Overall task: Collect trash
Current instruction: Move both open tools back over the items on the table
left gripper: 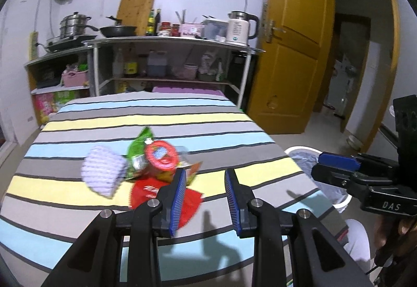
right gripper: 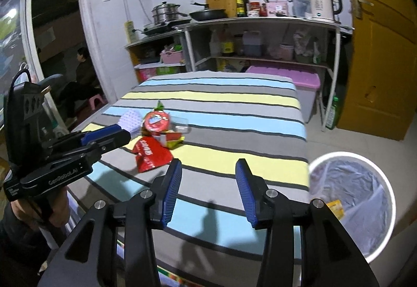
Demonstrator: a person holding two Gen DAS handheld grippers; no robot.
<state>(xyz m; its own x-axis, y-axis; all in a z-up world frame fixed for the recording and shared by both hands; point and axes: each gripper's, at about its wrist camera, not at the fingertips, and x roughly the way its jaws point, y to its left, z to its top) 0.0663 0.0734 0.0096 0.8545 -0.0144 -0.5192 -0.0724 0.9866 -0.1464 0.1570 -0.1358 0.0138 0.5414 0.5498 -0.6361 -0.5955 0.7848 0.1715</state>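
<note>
A pile of trash lies on the striped table (left gripper: 234, 130): a red wrapper (left gripper: 146, 193), a red-lidded clear cup (left gripper: 161, 156) on its side, a green packet (left gripper: 139, 146), a purple foam sleeve (left gripper: 103, 173). My left gripper (left gripper: 206, 177) is open and empty, just right of and above the pile. In the right wrist view the red wrapper (right gripper: 151, 154), cup (right gripper: 159, 121) and foam sleeve (right gripper: 131, 121) lie ahead to the left. My right gripper (right gripper: 208, 169) is open and empty over the table's near side. A white bin (right gripper: 391, 195) with a plastic liner stands right of the table, a yellow scrap (right gripper: 336, 207) inside.
The left gripper body (right gripper: 65, 154) reaches in from the left of the right wrist view. Kitchen shelves (left gripper: 166, 60) with pots, bottles and a kettle (left gripper: 238, 27) stand beyond the table. A yellow door (left gripper: 289, 47) is open at right. A pink-lidded box (right gripper: 284, 75) sits by the table's far end.
</note>
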